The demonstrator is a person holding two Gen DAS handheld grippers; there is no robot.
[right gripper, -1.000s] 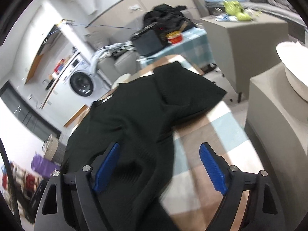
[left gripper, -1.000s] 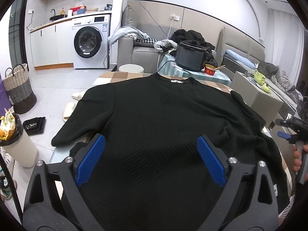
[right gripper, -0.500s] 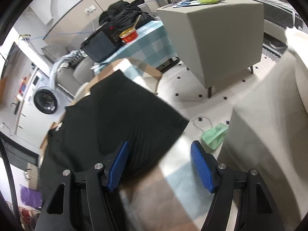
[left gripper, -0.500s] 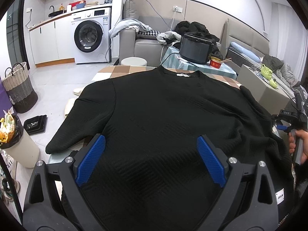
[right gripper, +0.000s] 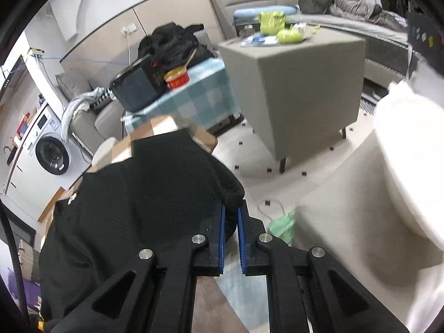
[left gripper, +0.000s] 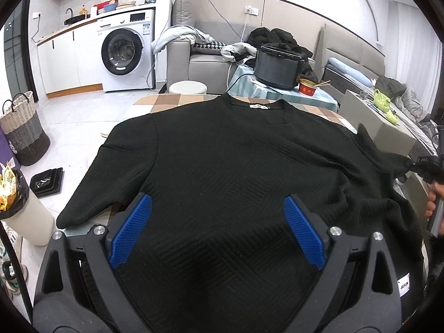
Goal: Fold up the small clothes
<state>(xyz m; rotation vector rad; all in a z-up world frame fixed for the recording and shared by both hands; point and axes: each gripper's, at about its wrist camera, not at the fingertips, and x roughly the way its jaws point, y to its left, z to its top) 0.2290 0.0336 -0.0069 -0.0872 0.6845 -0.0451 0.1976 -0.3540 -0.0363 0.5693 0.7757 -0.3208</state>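
The right gripper (right gripper: 231, 231) has closed since half a second ago: its blue pads, then spread apart over the sleeve end, now stand almost together with the cuff of the sweater's right sleeve (right gripper: 231, 194) bunched between them. The grip looks secure, though only a small fold of fabric is caught. In the left wrist view the same cuff (left gripper: 399, 163) is drawn out toward the gripper at the frame's edge, held by the person's right hand (left gripper: 433, 199).

The left gripper (left gripper: 216, 231) is fully spread and holds nothing. It hovers above the lower body of the black sweater (left gripper: 236, 172), at much the same spot as before.

The sweater lies flat, front side down or up cannot be told, on a checked table (left gripper: 166, 101). Its collar, with a white label (left gripper: 259, 107), points away from the person. The left sleeve (left gripper: 111, 177) lies flat, angled out toward the table's near left edge.

Assessment: the grasp step on the right sleeve is complete. The likely next step is to carry that sleeve inward across the body.

Beyond the table stand a dark cooker pot (left gripper: 279, 68), a red noodle cup (left gripper: 308, 88) and, farther off, a washing machine (left gripper: 125, 52).
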